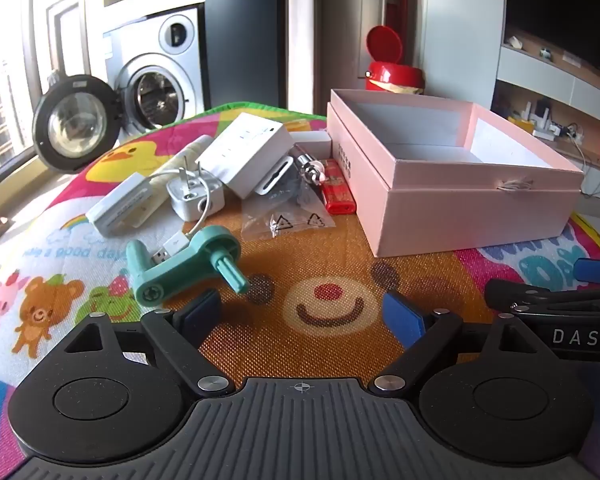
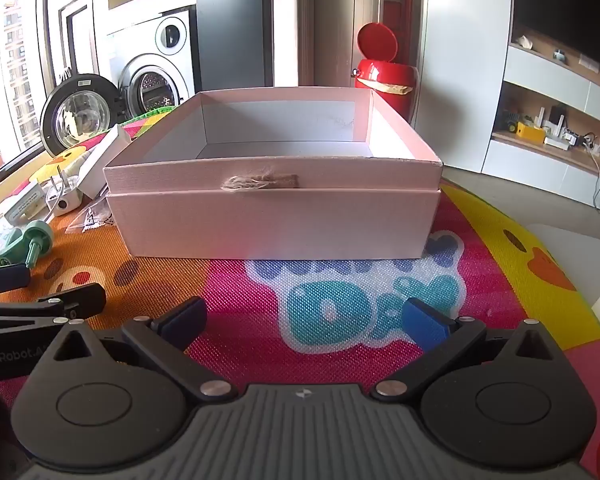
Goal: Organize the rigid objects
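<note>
An empty pink box point(image 1: 456, 196) point(image 2: 276, 216) stands on a colourful play mat. Left of it lies a heap of small items: a teal crank handle point(image 1: 180, 268) point(image 2: 24, 246), a white wall plug with cable point(image 1: 196, 198) point(image 2: 62, 202), a white power strip point(image 1: 248, 152), a flat white adapter point(image 1: 120, 204), a red lighter point(image 1: 338, 192), a clear plastic bag point(image 1: 286, 216) and a metal piece point(image 1: 310, 168). My left gripper point(image 1: 300, 314) is open just short of the crank, nothing between its fingers. My right gripper point(image 2: 304, 322) is open before the box's front wall, also empty.
A washing machine point(image 1: 156, 80) with its round door point(image 1: 74, 122) swung open stands behind the mat's far left edge. A red lidded bin point(image 1: 392, 70) point(image 2: 382, 74) sits behind the box. Shelving with small items point(image 2: 552, 128) lines the right wall.
</note>
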`<state>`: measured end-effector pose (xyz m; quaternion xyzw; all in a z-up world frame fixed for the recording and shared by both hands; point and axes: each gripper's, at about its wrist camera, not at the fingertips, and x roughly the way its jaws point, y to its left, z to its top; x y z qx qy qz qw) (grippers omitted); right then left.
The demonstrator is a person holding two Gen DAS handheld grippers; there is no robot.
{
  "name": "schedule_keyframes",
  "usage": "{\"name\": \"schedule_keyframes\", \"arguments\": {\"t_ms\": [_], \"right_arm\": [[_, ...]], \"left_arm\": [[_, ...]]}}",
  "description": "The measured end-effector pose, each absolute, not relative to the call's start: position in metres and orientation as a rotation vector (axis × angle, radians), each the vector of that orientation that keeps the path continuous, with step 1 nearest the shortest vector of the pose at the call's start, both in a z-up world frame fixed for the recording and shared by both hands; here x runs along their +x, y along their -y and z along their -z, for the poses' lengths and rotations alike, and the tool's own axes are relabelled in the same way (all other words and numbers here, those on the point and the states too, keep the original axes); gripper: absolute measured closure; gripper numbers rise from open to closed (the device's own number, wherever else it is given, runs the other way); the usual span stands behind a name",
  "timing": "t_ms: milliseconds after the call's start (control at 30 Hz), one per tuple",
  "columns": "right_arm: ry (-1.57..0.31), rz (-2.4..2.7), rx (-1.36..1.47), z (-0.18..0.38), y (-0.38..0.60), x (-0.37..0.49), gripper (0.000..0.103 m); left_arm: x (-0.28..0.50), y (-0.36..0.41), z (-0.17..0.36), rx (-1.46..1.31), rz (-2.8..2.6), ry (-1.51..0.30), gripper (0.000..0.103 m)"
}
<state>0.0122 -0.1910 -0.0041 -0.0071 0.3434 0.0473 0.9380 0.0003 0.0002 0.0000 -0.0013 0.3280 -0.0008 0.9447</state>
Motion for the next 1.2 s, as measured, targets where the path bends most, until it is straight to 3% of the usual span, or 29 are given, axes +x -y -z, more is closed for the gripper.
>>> {"name": "schedule_keyframes", "arguments": {"t_ms": [1200], "right_arm": [[-0.691,-0.096,-0.017,0.0039,0.1903,0.0113,0.000]], "left_arm": [[0.0000,0.0000,0.0000,0.001,0.000,-0.662,0.011]]}}
